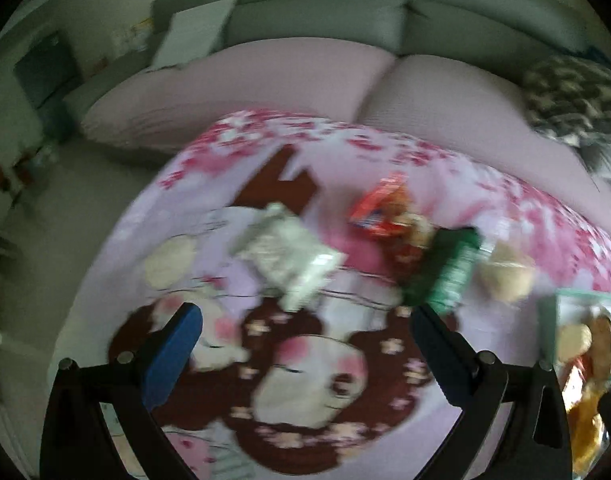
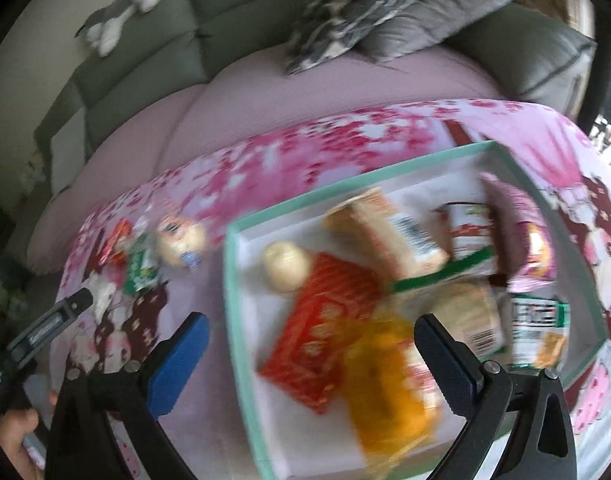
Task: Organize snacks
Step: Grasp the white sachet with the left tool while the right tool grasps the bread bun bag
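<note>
Loose snacks lie on a pink cartoon-print cloth (image 1: 313, 364): a white packet (image 1: 291, 258), an orange-red packet (image 1: 381, 210), a green packet (image 1: 445, 270) and a pale bun (image 1: 505, 274). My left gripper (image 1: 305, 320) is open and empty above the cloth, just short of the white packet. A mint-rimmed tray (image 2: 389, 172) holds several snacks, among them a red packet (image 2: 321, 344), a yellow packet (image 2: 385, 384), a round bun (image 2: 287, 266) and a purple packet (image 2: 521, 236). My right gripper (image 2: 311, 330) is open and empty over the tray's near side. The tray's corner also shows in the left wrist view (image 1: 549, 312).
A grey sofa (image 1: 321, 4) with pale pink seat cushions (image 1: 265, 80) stands behind the cloth-covered table. Patterned and grey pillows (image 2: 365, 4) lie on it at the right. A white box (image 1: 193, 32) sits on the sofa's left end. The left hand and its gripper (image 2: 45, 328) show in the right wrist view.
</note>
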`<action>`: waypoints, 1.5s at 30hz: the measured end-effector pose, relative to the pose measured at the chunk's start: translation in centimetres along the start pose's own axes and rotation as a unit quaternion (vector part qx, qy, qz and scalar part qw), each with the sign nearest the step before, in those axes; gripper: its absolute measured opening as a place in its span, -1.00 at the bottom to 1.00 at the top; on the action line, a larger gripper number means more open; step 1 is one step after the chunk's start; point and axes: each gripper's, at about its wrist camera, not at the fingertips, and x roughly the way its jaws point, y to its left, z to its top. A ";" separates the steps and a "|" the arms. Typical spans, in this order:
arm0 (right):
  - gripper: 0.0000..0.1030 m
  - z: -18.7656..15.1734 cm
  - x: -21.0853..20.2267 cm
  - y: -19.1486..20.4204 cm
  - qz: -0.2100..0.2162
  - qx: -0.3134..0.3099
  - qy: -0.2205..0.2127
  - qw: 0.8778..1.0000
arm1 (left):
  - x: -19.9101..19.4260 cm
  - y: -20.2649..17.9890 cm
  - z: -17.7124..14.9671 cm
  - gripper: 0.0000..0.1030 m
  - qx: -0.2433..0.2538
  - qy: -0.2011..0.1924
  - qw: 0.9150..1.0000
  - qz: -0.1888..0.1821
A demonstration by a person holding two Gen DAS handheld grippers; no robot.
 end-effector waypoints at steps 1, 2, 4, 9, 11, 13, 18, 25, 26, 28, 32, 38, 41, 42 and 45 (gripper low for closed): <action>1.00 -0.2 0.0 0.6 0.003 -0.008 0.000 1.000 | 0.1 0.9 0.0 1.00 -0.010 0.000 1.000 0.001; 1.00 -0.3 0.0 1.1 0.006 -0.014 -0.001 1.000 | 0.1 1.9 0.1 1.00 -0.022 -0.001 1.000 0.001; 1.00 -0.6 0.0 2.1 0.013 -0.027 -0.004 1.000 | 0.2 3.2 0.2 1.00 -0.040 -0.001 0.999 -0.003; 1.00 -0.8 0.2 4.0 0.028 -0.049 -0.011 0.998 | 0.6 4.6 0.5 1.00 -0.062 0.002 0.998 -0.023; 1.00 -0.8 0.2 4.8 0.030 -0.055 -0.017 0.998 | 0.8 4.5 0.7 1.00 -0.061 0.001 0.997 -0.036; 1.00 -0.5 0.5 5.7 0.030 -0.072 -0.020 0.997 | 1.2 4.1 1.1 1.00 -0.059 0.001 0.997 -0.049; 1.00 0.6 1.9 8.2 0.027 -0.111 -0.025 0.993 | 2.4 4.0 2.3 1.00 -0.062 -0.002 0.995 -0.072; 1.00 2.6 6.1 11.3 -0.002 -0.165 -0.007 0.986 | 5.8 4.7 2.6 1.00 -0.090 0.027 0.993 -0.067; 1.00 2.7 6.7 11.6 -0.006 -0.171 -0.005 0.985 | 6.1 4.8 2.6 1.00 -0.093 0.030 0.993 -0.068; 1.00 3.0 7.9 12.2 -0.017 -0.185 0.002 0.983 | 6.8 4.8 2.6 1.00 -0.097 0.034 0.992 -0.072; 1.00 3.2 9.3 13.4 -0.029 -0.209 0.003 0.977 | 7.8 4.4 2.6 1.00 -0.100 0.040 0.991 -0.076; 1.00 3.4 10.8 14.1 -0.043 -0.225 0.009 0.973 | 8.9 4.1 2.8 1.00 -0.105 0.044 0.990 -0.079; 1.00 3.5 11.4 14.3 -0.048 -0.231 0.012 0.972 | 9.7 4.1 2.9 1.00 -0.111 0.042 0.990 -0.081; 1.00 3.5 11.5 14.4 -0.051 -0.235 0.011 0.971 | 10.0 4.1 2.9 1.00 -0.112 0.043 0.990 -0.079; 1.00 3.7 12.0 14.7 -0.055 -0.245 0.008 0.968 | 10.6 3.9 2.9 1.00 -0.106 0.043 0.991 -0.070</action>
